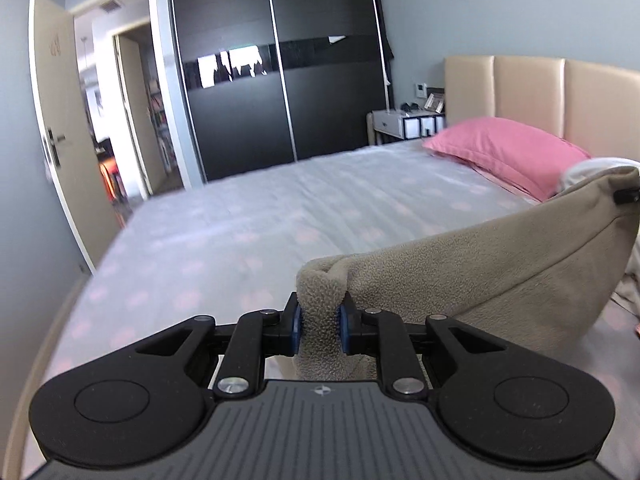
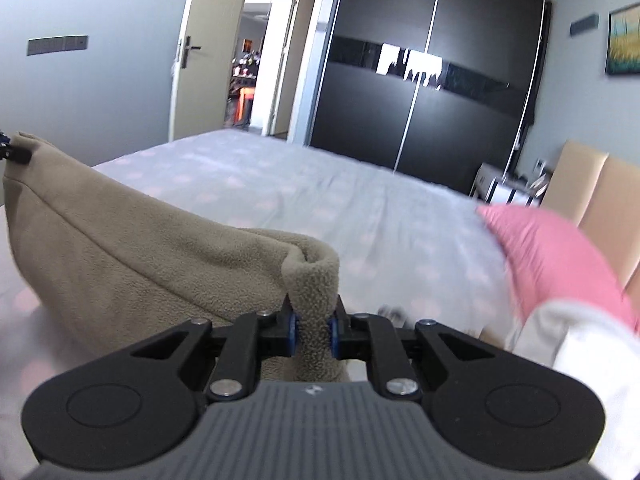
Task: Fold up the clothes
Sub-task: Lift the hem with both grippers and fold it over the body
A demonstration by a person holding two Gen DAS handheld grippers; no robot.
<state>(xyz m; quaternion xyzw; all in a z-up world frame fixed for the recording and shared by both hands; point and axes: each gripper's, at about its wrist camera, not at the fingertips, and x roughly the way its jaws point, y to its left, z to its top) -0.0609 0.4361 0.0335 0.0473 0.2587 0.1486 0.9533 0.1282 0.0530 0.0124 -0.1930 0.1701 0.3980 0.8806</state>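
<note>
Right, I have the beige fleece garment (image 1: 500, 264) pinched at two points: my left gripper (image 1: 320, 322) is clamped on a bunched corner of it, blue pads squeezing the pile from both sides, and my right gripper (image 2: 313, 330) is clamped the same way on the other corner. The cloth hangs slung between the two, its top edge running taut from one grip across to the other, with the body sagging below toward the bed (image 1: 248, 216) that lies ahead of and under both grippers. From the left wrist camera, the fleece stretches off to that gripper's right; from the right wrist camera, it stretches off to the left. I judge this to be the lift before laying the piece out or doubling it over. What worries me is the grip itself: each pair of pads holds only a rolled nub of thick fleece, so a jerk or too much pull between my hands could drag a corner out and drop one side. Uneven hands would lay the fold crooked. Beyond my right gripper, to its right, a pink pillow (image 2: 560, 256) and a white cloth (image 2: 592, 344) lie close, and the hanging fabric could snag on them if I swing that way
</note>
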